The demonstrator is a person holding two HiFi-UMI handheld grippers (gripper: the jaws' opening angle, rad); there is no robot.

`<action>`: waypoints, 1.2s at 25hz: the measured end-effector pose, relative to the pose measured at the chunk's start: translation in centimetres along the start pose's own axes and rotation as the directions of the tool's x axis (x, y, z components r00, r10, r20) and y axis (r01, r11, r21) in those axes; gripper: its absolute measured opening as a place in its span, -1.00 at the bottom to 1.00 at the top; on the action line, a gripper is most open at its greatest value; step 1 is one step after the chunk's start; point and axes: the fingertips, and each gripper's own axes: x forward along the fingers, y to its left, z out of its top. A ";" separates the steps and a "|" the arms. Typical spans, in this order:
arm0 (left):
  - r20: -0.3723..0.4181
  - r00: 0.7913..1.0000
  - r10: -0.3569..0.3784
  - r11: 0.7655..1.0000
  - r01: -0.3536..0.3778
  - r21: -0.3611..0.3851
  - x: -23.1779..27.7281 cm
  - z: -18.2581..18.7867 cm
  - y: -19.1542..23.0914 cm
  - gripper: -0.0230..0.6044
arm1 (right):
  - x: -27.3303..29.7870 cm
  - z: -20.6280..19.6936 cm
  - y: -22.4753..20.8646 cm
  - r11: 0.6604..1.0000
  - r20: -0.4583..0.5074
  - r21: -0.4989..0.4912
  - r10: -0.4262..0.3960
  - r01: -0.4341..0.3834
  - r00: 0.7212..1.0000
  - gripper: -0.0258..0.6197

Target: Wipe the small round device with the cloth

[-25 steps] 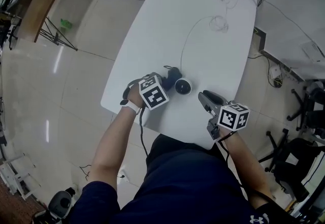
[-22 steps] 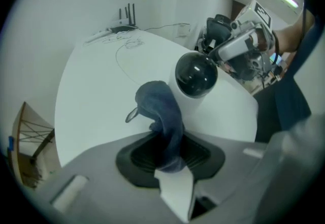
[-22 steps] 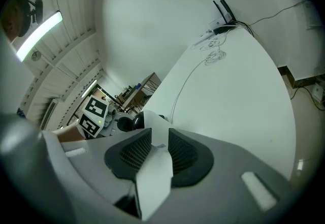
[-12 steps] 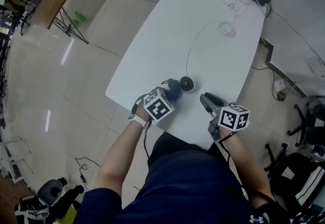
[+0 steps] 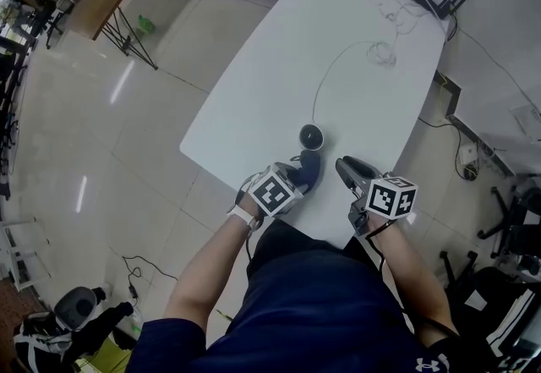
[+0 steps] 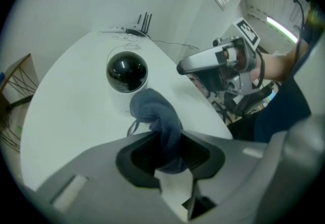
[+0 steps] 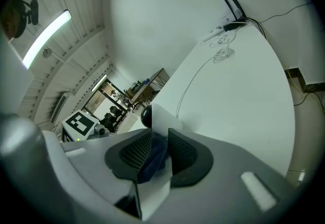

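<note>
Left gripper [image 5: 297, 178]: pinching the cloth [image 6: 152, 111], just near of the device [image 6: 127, 71].
Right gripper [image 5: 345, 167]: jaws slightly apart, empty, right of device.
Wipe: probably press lightly, circle the dome.

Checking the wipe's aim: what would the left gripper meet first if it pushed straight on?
The device: the cloth in the left gripper would touch it first. Looks close, but depth is unclear.

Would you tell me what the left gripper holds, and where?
The left gripper grips the blue cloth by one bunched end; the rest droops forward.
</note>
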 end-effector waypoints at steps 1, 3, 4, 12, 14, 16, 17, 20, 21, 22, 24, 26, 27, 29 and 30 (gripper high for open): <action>0.016 1.000 -0.017 1.000 0.018 -0.019 -0.2 0.3 -0.6 -0.58 | -0.2 0.1 -0.1 1.000 0.006 0.003 -0.001 0.001 1.000 -0.59; 0.057 0.997 -0.045 0.998 0.047 -0.032 -0.9 1.2 -1.8 -0.58 | -0.9 0.5 -0.5 1.000 0.025 0.012 -0.009 0.008 1.000 -0.59; 0.080 0.995 -0.053 0.998 0.055 -0.024 -1.5 1.8 -2.4 -0.58 | -1.3 0.8 -0.7 1.000 0.036 0.018 -0.015 0.014 0.999 -0.59; 0.269 0.963 0.016 0.992 -0.049 0.117 -9.4 8.5 -1.7 -0.58 | -3.1 1.5 -2.5 0.997 0.099 0.039 -0.073 0.069 0.992 -0.63; 0.282 0.955 0.091 0.979 -0.137 0.150 -10.6 9.7 0.6 -0.58 | -2.9 1.4 -1.9 0.997 0.094 0.002 -0.074 0.074 0.993 -0.63; 0.286 0.943 0.171 0.957 -0.228 0.179 -11.3 10.7 3.4 -0.57 | -2.6 1.3 -1.2 0.997 0.090 -0.023 -0.068 0.071 0.994 -0.63; 0.287 0.935 0.207 0.943 -0.269 0.197 -11.5 11.2 4.7 -0.57 | -2.4 1.3 -0.8 0.997 0.090 -0.026 -0.065 0.068 0.994 -0.63; 0.260 0.923 0.285 0.868 -0.363 0.339 -11.3 12.1 7.4 -0.57 | -2.4 1.0 -0.4 0.997 0.093 -0.012 -0.072 0.073 0.993 -0.63; 0.238 0.923 0.302 0.819 -0.379 0.431 -11.0 12.1 7.7 -0.57 | -2.4 0.9 -0.5 0.997 0.096 -0.001 -0.079 0.080 0.992 -0.63; 0.209 0.925 0.319 0.752 -0.381 0.538 -10.5 11.8 7.8 -0.57 | -2.5 0.8 -0.6 0.996 0.100 0.011 -0.087 0.087 0.991 -0.63; 0.148 0.924 0.352 0.586 -0.341 0.735 -9.2 10.9 7.6 -0.57 | -2.8 0.6 -1.1 0.994 0.109 0.035 -0.109 0.106 0.988 -0.63; 0.116 0.920 0.375 0.439 -0.286 0.851 -7.9 10.0 7.3 -0.58 | -3.0 0.3 -1.6 0.990 0.117 0.056 -0.134 0.128 0.984 -0.63; 0.116 0.915 0.386 0.379 -0.272 0.885 -7.4 9.9 7.2 -0.58 | -3.0 0.2 -1.7 0.989 0.120 0.065 -0.143 0.136 0.982 -0.63; 0.144 0.902 0.407 0.278 -0.272 0.921 -7.0 10.2 7.5 -0.58 | -2.9 0.1 -1.7 0.986 0.127 0.080 -0.155 0.145 0.980 -0.63; 0.161 0.897 0.411 0.244 -0.279 0.929 -6.9 10.5 7.7 -0.58 | -2.8 0.0 -1.7 0.985 0.130 0.086 -0.158 0.148 0.979 -0.63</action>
